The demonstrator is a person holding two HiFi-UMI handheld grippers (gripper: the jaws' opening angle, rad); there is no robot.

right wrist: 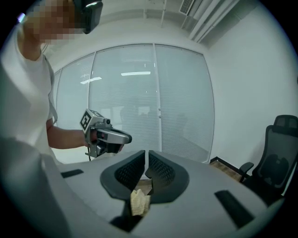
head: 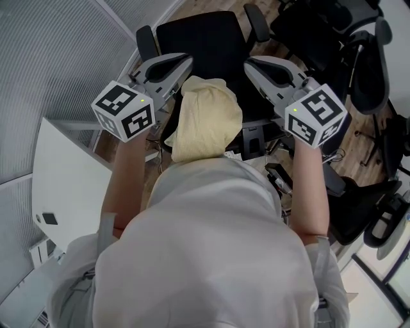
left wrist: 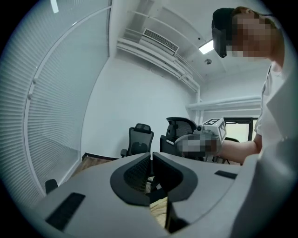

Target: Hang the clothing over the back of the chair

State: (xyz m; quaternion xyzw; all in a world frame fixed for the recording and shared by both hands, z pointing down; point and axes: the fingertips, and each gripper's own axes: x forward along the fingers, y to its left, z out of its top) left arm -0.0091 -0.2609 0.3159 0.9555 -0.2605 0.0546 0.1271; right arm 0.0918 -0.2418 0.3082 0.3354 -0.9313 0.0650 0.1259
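The wooden floor (head: 198, 8) (brown planks) bears a black office chair (head: 205, 45) and more chairs (head: 333, 38).

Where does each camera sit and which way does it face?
Head view: on the person's head, facing steeply down; shows torso, both forearms, left gripper, right gripper, yellow clothing between them, black chair ahead.
Left gripper view: on the left gripper, along its shut jaws toward the right gripper and forearm; office chairs behind.
Right gripper view: on the right gripper, along its shut jaws toward the left gripper and forearm; glass wall behind.
Shared: gripper views face each other; all three show the clothing.
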